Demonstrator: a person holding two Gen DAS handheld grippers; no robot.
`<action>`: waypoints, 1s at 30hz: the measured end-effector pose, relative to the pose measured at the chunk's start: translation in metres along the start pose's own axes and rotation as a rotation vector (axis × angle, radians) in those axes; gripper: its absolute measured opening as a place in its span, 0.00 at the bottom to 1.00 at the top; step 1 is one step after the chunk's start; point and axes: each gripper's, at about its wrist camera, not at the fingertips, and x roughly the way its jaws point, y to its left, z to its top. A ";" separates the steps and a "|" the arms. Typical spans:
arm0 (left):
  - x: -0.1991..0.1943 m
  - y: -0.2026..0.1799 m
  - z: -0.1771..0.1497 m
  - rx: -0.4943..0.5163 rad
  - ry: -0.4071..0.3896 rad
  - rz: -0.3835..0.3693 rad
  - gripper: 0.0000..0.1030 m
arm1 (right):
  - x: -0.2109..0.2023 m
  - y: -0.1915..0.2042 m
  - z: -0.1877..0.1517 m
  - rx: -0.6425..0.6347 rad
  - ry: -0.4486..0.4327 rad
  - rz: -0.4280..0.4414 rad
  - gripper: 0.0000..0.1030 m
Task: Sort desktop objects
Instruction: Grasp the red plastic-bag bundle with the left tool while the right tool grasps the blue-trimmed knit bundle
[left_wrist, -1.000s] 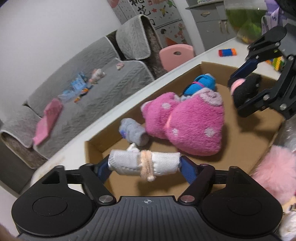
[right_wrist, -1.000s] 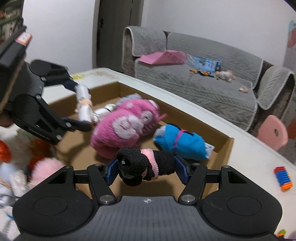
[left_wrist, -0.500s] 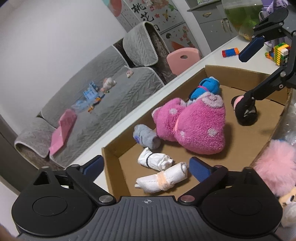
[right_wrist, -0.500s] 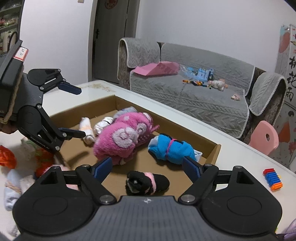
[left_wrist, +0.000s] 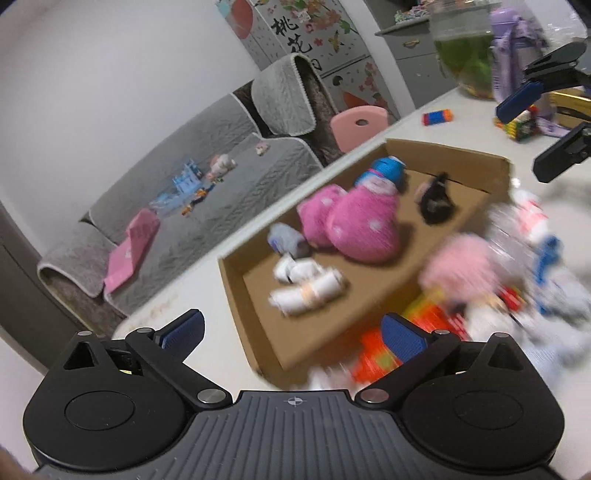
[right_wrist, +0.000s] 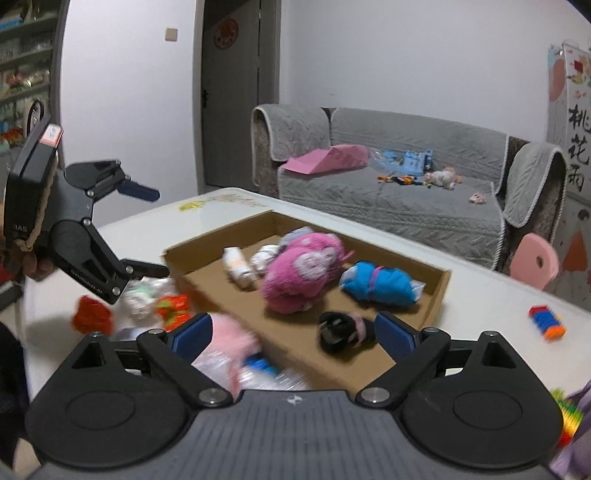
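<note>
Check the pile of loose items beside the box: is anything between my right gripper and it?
Nothing visible blocks it. The right gripper, jaws just opened and empty, hangs over the cardboard box's near edge; the pink fluffy ball and the rest of the pile lie just left of it.

Matt cardboard box (right_wrist: 436, 291); fuzzy pink sock bundle (right_wrist: 299, 273); glossy table (right_wrist: 480, 295).

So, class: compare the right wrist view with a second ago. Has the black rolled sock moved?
Yes. The black rolled sock left the right hand-held gripper, whose jaws have just been opening, and lies on the cardboard box floor.
</note>
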 end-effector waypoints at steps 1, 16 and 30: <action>-0.007 -0.003 -0.008 -0.008 0.007 -0.010 1.00 | -0.002 0.005 -0.003 0.004 0.000 0.009 0.93; -0.044 -0.031 -0.071 -0.167 0.074 -0.182 1.00 | 0.004 0.068 -0.046 0.049 0.016 0.174 0.98; -0.013 -0.018 -0.080 -0.348 0.144 -0.217 1.00 | 0.031 0.072 -0.060 0.030 0.072 0.081 0.99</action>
